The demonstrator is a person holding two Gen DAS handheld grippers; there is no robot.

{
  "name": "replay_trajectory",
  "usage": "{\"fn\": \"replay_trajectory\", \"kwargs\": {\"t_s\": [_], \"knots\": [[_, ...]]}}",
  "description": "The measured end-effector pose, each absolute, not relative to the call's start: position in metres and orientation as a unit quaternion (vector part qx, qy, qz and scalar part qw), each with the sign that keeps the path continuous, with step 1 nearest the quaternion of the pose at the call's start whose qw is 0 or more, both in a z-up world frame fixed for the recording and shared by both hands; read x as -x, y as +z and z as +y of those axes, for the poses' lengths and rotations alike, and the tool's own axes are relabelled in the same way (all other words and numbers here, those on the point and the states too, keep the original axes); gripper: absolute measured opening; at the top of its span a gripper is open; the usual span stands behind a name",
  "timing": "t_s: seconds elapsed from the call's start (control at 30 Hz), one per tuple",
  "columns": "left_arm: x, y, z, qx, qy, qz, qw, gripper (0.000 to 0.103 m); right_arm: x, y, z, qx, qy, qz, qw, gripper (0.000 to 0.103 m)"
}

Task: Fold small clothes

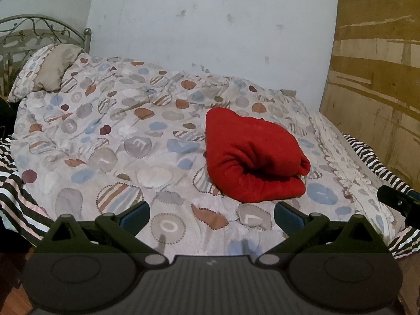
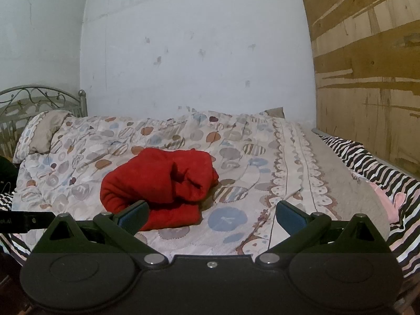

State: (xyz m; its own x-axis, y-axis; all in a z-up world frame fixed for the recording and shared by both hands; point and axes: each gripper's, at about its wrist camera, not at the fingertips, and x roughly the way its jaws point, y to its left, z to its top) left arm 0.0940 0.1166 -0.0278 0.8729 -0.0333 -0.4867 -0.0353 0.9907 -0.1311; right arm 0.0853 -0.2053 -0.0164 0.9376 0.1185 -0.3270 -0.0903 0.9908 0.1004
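A red fleece garment (image 1: 249, 155) lies folded into a thick bundle on the patterned quilt (image 1: 118, 136), right of centre in the left wrist view. It also shows in the right wrist view (image 2: 160, 183), left of centre. My left gripper (image 1: 212, 216) is open and empty, held above the quilt just short of the bundle's near edge. My right gripper (image 2: 212, 216) is open and empty, to the right of the bundle, with its left finger (image 2: 134, 215) in front of the garment's near edge. The other gripper's tip (image 1: 399, 202) shows at the right edge of the left wrist view.
A pillow (image 1: 44, 71) and metal headboard (image 1: 31, 31) stand at the far left. A zebra-striped sheet (image 2: 367, 162) with a pink item (image 2: 391, 204) lies along the right side of the bed. A pale wall (image 2: 183, 52) and a wooden panel (image 2: 367, 65) stand behind.
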Motion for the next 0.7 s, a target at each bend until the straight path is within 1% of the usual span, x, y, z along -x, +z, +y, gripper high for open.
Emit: {"fn": "replay_trajectory", "kwargs": {"t_s": [0.2, 0.4, 0.7], "knots": [[-0.1, -0.027, 0.115, 0.068, 0.005, 0.28, 0.958, 0.102, -0.085, -0.018, -0.205, -0.042, 0.053, 0.17, 0.983, 0.103], [-0.096, -0.023, 0.106, 0.018, 0.041, 0.255, 0.966, 0.102, -0.086, -0.019, -0.206, -0.042, 0.053, 0.171, 0.983, 0.103], [-0.098, -0.021, 0.105, 0.023, 0.042, 0.257, 0.965, 0.102, -0.086, -0.018, -0.206, -0.041, 0.053, 0.172, 0.983, 0.103]]}}
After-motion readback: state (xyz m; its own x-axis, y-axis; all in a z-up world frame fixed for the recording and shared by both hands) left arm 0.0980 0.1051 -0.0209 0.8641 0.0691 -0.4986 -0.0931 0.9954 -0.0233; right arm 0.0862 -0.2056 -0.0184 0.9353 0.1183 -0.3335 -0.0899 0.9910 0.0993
